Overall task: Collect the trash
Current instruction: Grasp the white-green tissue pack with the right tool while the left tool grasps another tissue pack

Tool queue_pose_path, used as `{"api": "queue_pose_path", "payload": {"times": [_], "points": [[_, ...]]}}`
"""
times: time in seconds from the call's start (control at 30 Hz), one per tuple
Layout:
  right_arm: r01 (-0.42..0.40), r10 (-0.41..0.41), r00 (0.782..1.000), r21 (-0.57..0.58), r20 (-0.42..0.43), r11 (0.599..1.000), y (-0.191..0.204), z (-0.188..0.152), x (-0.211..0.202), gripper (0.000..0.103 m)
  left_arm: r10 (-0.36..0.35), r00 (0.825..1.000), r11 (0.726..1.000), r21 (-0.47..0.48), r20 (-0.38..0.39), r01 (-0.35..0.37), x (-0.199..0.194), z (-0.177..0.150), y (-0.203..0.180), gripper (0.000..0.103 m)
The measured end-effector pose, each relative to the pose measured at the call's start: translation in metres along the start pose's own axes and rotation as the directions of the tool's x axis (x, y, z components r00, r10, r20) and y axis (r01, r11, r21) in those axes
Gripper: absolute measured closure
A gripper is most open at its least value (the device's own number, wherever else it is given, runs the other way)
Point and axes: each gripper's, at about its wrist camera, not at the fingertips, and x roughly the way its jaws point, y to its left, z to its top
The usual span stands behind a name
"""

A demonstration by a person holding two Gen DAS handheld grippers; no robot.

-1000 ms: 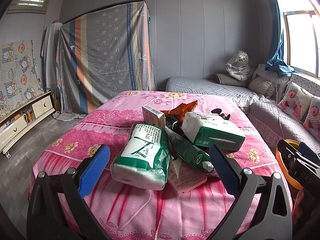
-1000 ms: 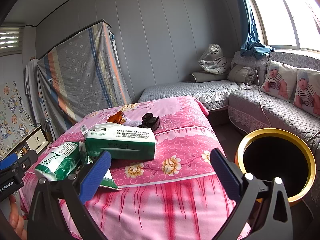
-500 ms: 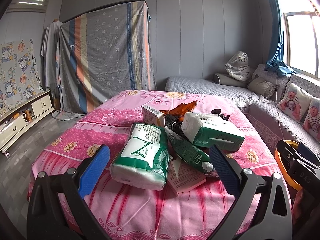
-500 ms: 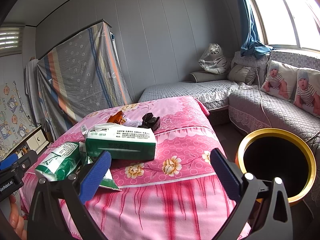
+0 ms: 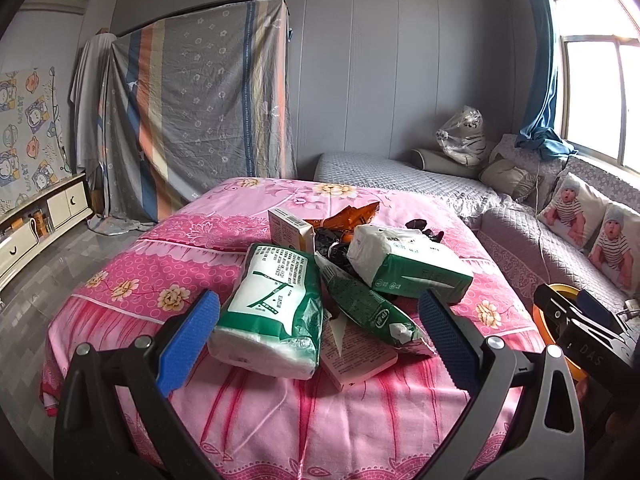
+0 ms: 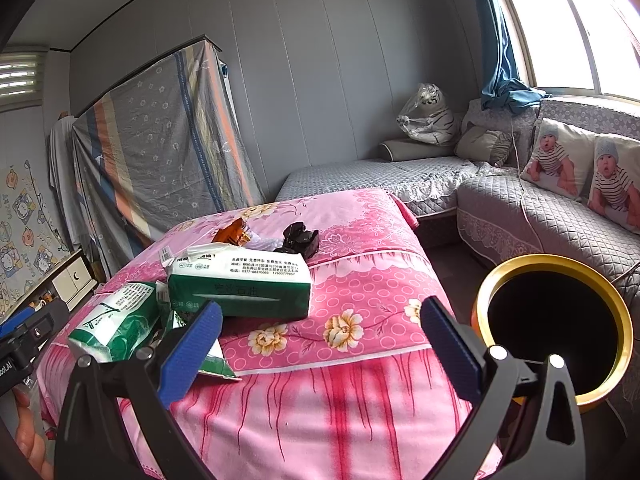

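A pile of trash lies on the pink table [image 5: 132, 280]: a green-and-white tissue pack [image 5: 276, 312], a second tissue pack [image 5: 408, 264] [image 6: 240, 284], a green wrapper [image 5: 368, 312], a pink box [image 5: 356, 352], a small carton [image 5: 288, 228], an orange wrapper [image 5: 352, 216] and black scraps [image 6: 300, 236]. My left gripper [image 5: 320, 336] is open, just short of the near tissue pack. My right gripper [image 6: 320, 344] is open and empty over the table's right side. A gold-rimmed bin [image 6: 552, 320] stands to the right of the table.
A grey quilted sofa [image 6: 540, 216] with baby-print cushions [image 6: 580, 168] runs along the right. A grey bed [image 5: 400, 176] lies behind the table. A striped sheet [image 5: 200, 112] covers furniture at the back left. A low cabinet [image 5: 36, 220] stands at the left.
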Motion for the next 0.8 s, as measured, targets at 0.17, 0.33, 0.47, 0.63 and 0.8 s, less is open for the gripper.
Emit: {"api": "queue_pose_path", "payload": {"times": [0.17, 0.33, 0.47, 0.63, 0.8], "points": [[-0.005, 0.005, 1.000, -0.007, -0.003, 1.000, 0.002, 0.001, 0.001, 0.007, 0.019, 1.000, 1.000, -0.013, -0.009, -0.019, 0.003, 0.000, 0.004, 0.008], [-0.045, 0.042, 0.998, -0.071, -0.040, 0.996, 0.006, 0.008, 0.017, 0.007, 0.035, 0.999, 0.998, -0.046, -0.035, -0.036, 0.009, 0.003, 0.021, 0.008], [-0.098, 0.067, 0.990, -0.275, -0.121, 0.957, 0.020, 0.019, 0.040, 0.007, 0.039, 0.999, 0.999, -0.036, -0.036, -0.040, 0.009, 0.000, 0.037, 0.008], [-0.225, 0.109, 0.971, -0.675, -0.211, 0.703, 0.050, 0.016, 0.067, 0.007, -0.075, 0.990, 0.991, -0.118, -0.123, 0.060, 0.019, -0.019, 0.066, 0.008], [-0.384, 0.134, 0.921, -0.788, -0.367, 0.481, 0.070, 0.020, 0.100, 0.007, -0.220, 0.965, 0.947, -0.269, -0.145, 0.175, 0.023, -0.046, 0.086, 0.008]]}}
